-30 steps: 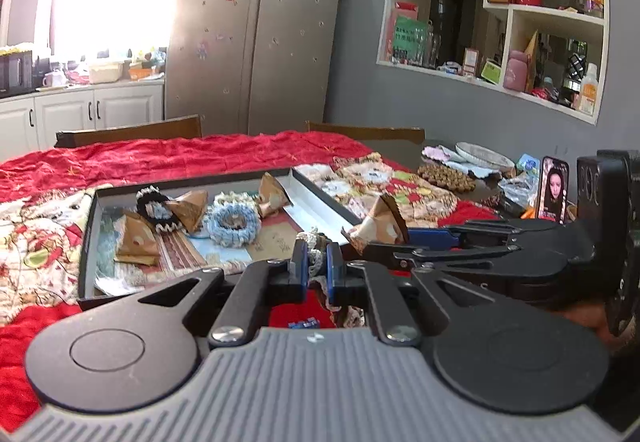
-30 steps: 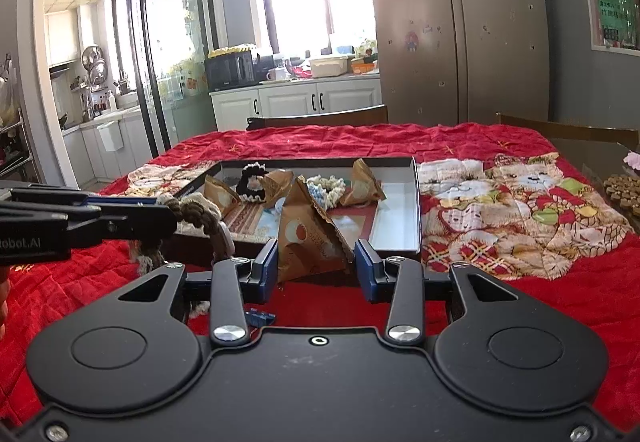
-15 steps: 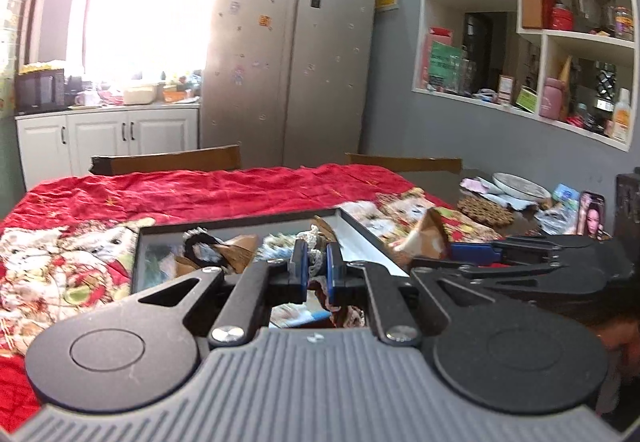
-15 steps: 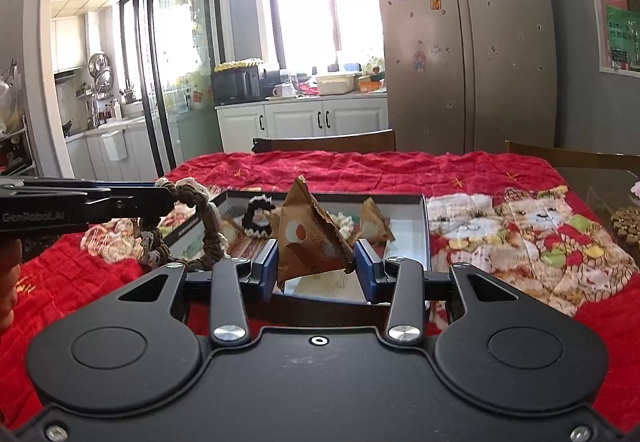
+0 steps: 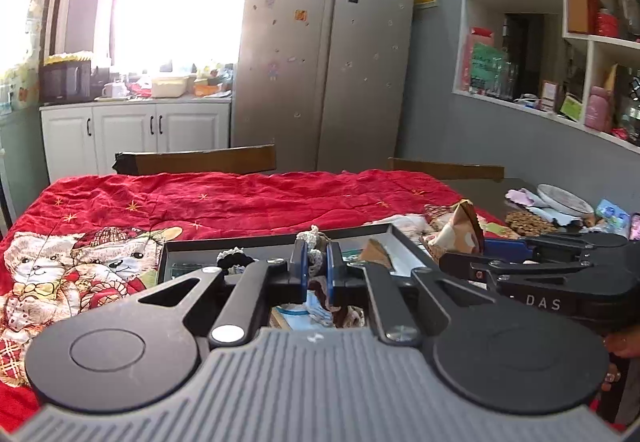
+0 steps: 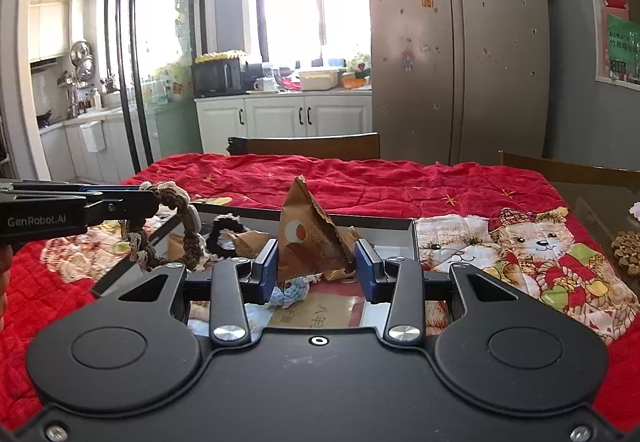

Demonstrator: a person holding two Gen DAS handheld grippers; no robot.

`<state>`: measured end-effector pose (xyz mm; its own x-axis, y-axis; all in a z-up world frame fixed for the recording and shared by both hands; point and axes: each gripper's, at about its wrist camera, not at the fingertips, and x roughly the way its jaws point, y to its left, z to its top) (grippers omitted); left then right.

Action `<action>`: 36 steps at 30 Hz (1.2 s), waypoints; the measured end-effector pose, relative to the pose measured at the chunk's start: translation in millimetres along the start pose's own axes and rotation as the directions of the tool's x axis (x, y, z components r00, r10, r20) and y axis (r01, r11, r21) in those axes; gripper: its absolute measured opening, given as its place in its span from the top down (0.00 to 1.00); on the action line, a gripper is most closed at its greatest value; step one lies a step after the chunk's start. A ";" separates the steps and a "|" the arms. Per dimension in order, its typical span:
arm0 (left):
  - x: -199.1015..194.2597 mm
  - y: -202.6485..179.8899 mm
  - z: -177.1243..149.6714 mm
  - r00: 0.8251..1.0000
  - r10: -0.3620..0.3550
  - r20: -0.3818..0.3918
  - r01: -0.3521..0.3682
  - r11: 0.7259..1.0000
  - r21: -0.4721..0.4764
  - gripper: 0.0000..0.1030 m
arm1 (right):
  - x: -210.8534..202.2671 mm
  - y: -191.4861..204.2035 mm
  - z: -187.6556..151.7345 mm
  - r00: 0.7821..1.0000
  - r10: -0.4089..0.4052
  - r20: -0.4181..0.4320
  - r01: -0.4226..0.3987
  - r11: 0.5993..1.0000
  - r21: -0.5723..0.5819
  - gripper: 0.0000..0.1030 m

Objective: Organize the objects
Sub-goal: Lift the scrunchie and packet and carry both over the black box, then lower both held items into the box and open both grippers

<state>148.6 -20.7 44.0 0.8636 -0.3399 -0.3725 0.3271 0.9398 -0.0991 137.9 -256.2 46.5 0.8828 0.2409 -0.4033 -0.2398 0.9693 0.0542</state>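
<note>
Left gripper: blue pads nearly together, clamped on a brown-and-cream braided ring, which hangs from the tips above the tray's left edge. Right gripper: pads set about a packet's width apart, gripping a brown triangular packet by both sides, point up, above the tray's near end. In the tray: a black scrunchie, more brown packets, a light blue knit piece. Tray sits on the red tablecloth.
</note>
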 end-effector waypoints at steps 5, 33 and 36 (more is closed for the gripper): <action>21.8 3.7 -1.0 0.999 0.029 -0.014 -0.030 0.999 -0.017 0.89 | 27.0 3.5 1.0 0.999 -0.025 -0.021 0.025 1.000 -0.013 0.62; 83.6 24.1 -33.8 0.986 0.087 -0.139 -0.093 0.995 -0.038 0.89 | 98.5 -23.4 -31.6 0.991 -0.058 -0.119 0.068 0.994 0.083 0.62; 85.9 24.3 -36.1 0.985 0.094 -0.147 -0.100 0.995 -0.031 0.89 | 100.7 -23.3 -32.9 0.990 -0.057 -0.126 0.068 0.994 0.083 0.62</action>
<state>216.8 -25.7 -23.7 0.8249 -0.2409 -0.5114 0.2273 0.9696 -0.0902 219.1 -256.1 -25.5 0.8374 0.1768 -0.5172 -0.1447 0.9842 0.1022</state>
